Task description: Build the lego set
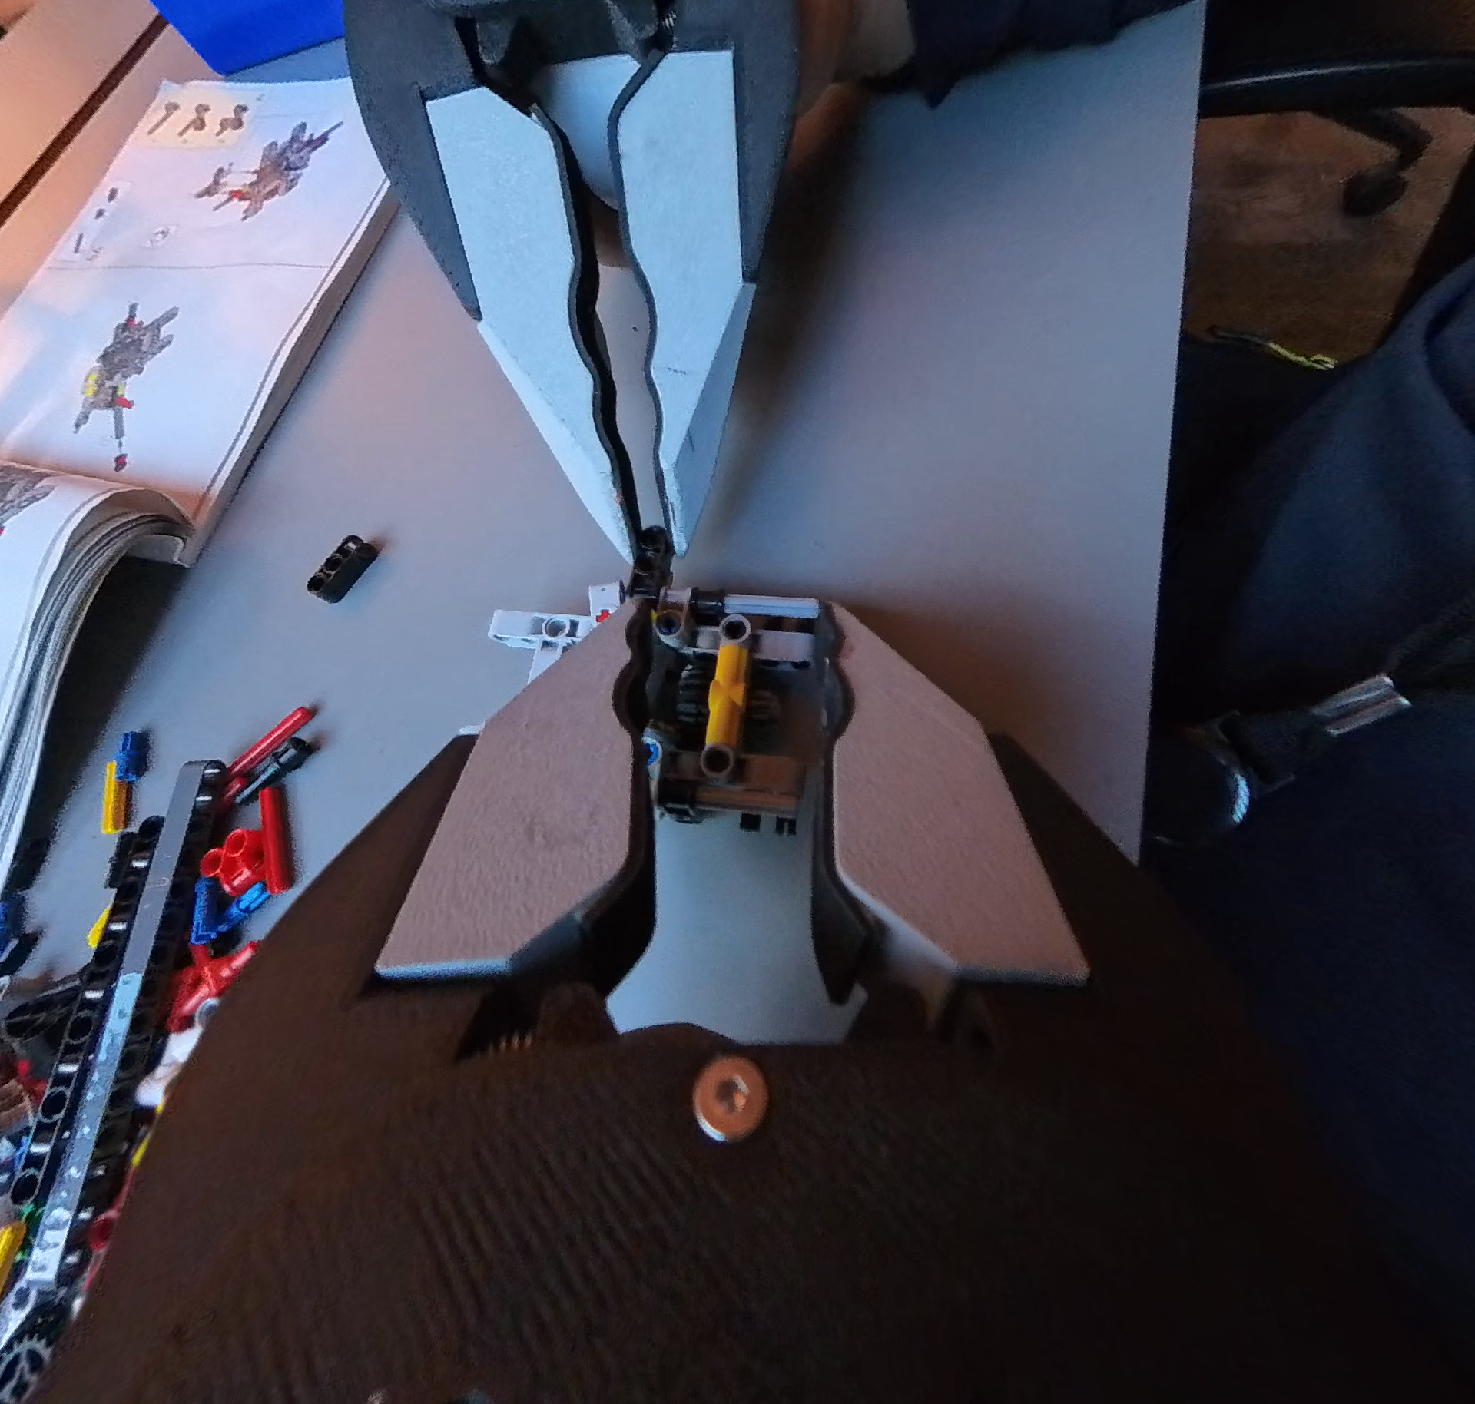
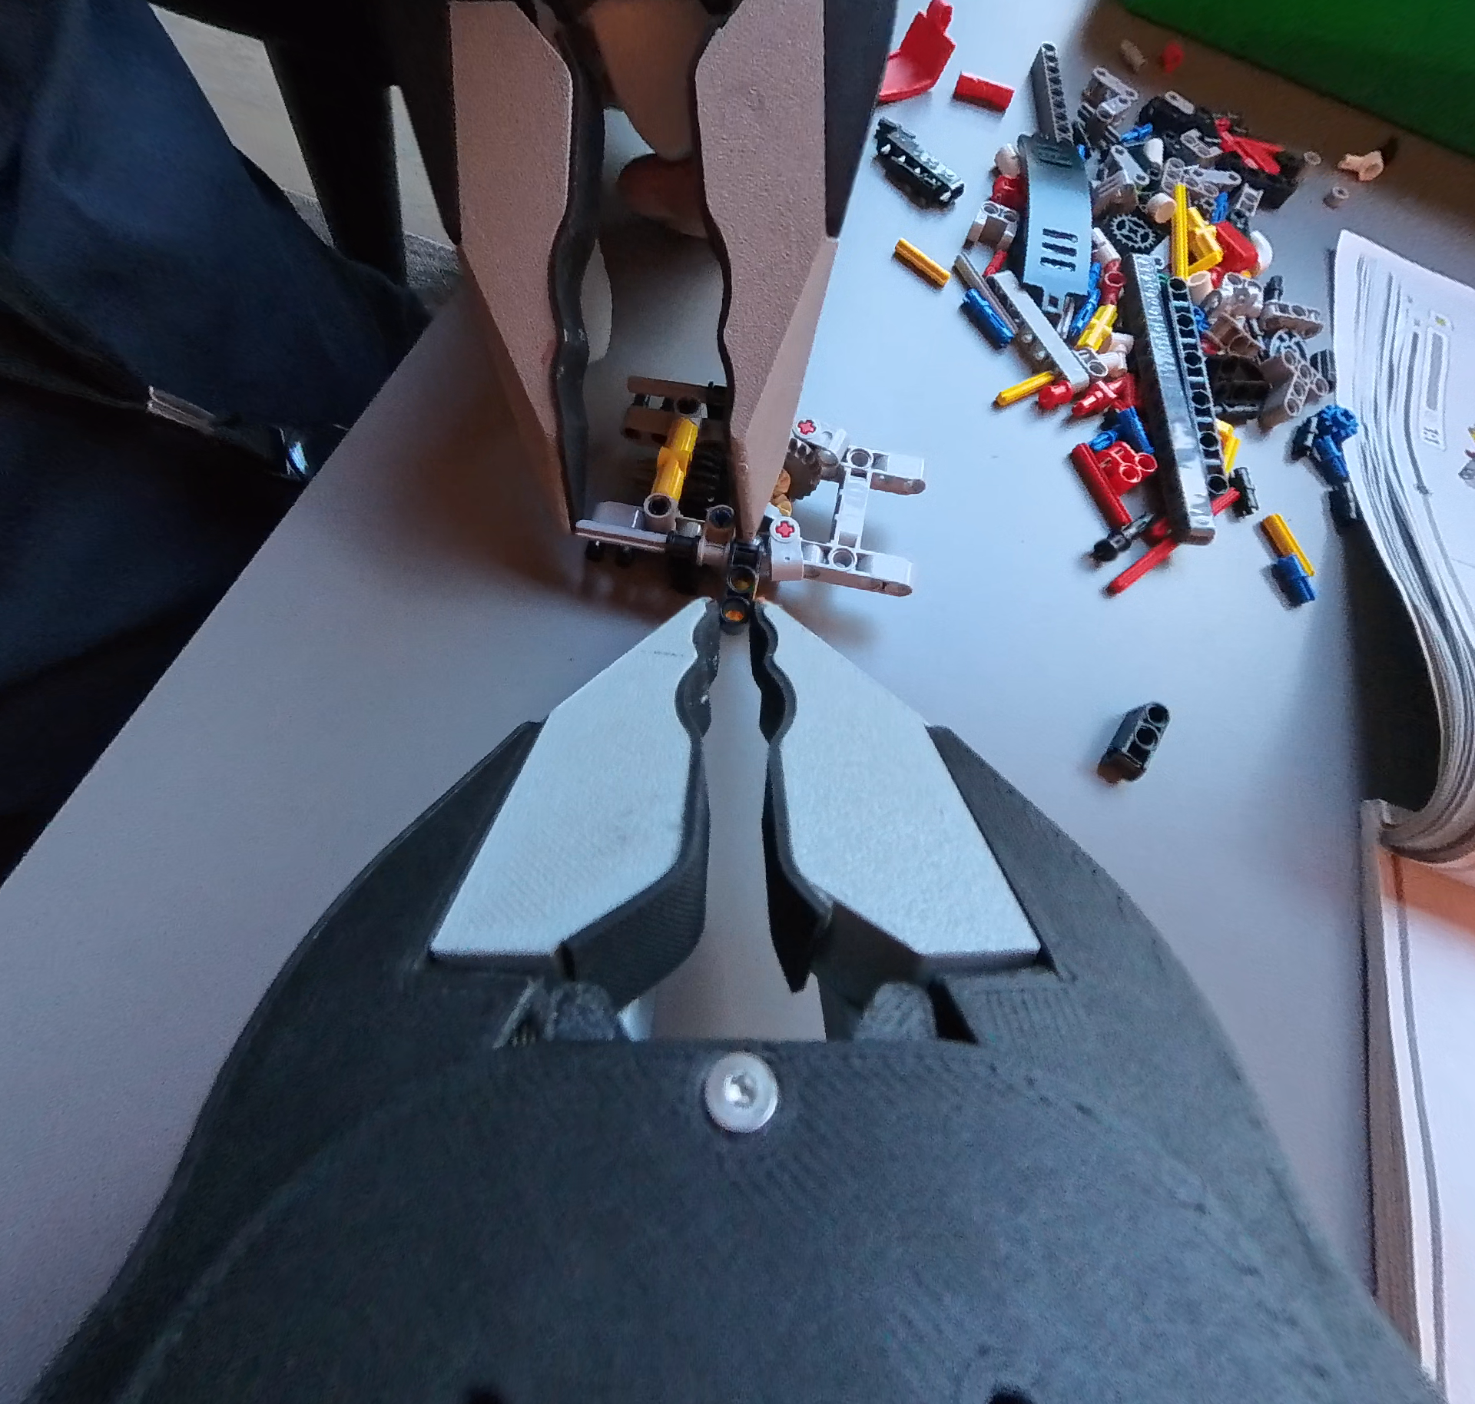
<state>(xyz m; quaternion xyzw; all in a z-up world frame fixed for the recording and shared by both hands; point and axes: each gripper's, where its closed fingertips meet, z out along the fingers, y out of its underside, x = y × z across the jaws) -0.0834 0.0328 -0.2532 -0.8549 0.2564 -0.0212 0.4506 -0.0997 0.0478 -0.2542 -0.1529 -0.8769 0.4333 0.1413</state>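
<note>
We see the right gripper pinching a small black beam end-on against the assembly clamped between the left gripper's fingers.

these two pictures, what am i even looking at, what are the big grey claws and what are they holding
A person holds a two-fingered hand-held gripper in each hand, and each carries a camera looking along its own fingers. So the big claw at the bottom of each picture is that camera's own, and the one at the top is the other, seen facing it.

The left hand-held gripper clamps a half-built toy model of grey, black and yellow parts, standing on a grey table. The right hand-held gripper pinches a small black piece with holes right against the model's edge.

Also on the table: a pile of loose building pieces, an open instruction booklet, and a lone black piece.
</note>
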